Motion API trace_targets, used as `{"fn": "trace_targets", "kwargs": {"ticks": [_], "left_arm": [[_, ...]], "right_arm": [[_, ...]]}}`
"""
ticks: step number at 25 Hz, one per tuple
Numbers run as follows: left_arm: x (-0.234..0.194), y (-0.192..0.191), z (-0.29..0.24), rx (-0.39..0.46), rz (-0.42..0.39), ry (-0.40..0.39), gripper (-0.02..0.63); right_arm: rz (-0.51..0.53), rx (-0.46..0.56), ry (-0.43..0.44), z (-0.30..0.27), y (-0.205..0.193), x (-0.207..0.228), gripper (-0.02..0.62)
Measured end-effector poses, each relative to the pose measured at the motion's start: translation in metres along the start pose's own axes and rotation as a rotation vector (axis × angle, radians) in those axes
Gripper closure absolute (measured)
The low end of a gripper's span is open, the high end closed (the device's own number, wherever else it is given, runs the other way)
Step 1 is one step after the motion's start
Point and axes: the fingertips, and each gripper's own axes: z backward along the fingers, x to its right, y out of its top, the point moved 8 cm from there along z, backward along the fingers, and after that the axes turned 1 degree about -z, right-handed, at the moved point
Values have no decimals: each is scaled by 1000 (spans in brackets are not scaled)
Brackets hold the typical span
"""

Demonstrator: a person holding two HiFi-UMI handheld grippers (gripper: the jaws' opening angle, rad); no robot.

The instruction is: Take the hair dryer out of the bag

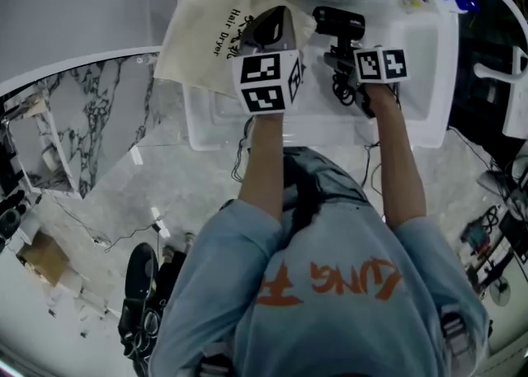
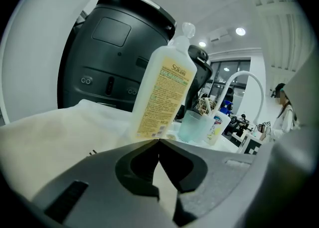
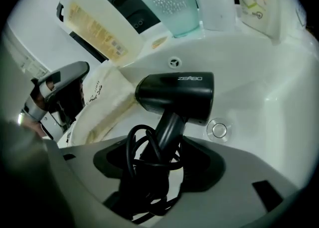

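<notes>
Closest, the right gripper [image 3: 159, 164] clamps the black hair dryer [image 3: 177, 92] by its handle and coiled cord, outside the bag, over the white sink [image 3: 259, 87]. The left gripper [image 2: 158, 144] is pinched shut on the cream bag [image 2: 55, 142]; a yellow-labelled bottle [image 2: 162, 97] stands beyond.

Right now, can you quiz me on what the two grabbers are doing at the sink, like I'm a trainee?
1. True or false: the black hair dryer is inside the cream bag.
2. Which part of the hair dryer sits between the right gripper jaws? A) the nozzle B) the handle with its coiled cord C) the plug
3. Fill in: the left gripper has its jaws ____ (open or shut).

Key:
1. False. It is out of the bag, over the white sink.
2. B
3. shut
</notes>
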Motion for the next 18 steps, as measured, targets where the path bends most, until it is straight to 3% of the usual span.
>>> {"fn": "trace_targets", "kwargs": {"ticks": [18], "left_arm": [[-23,-6,3,2,64,41,603]], "right_arm": [[28,13,-57,-54,-6,14,307]]}}
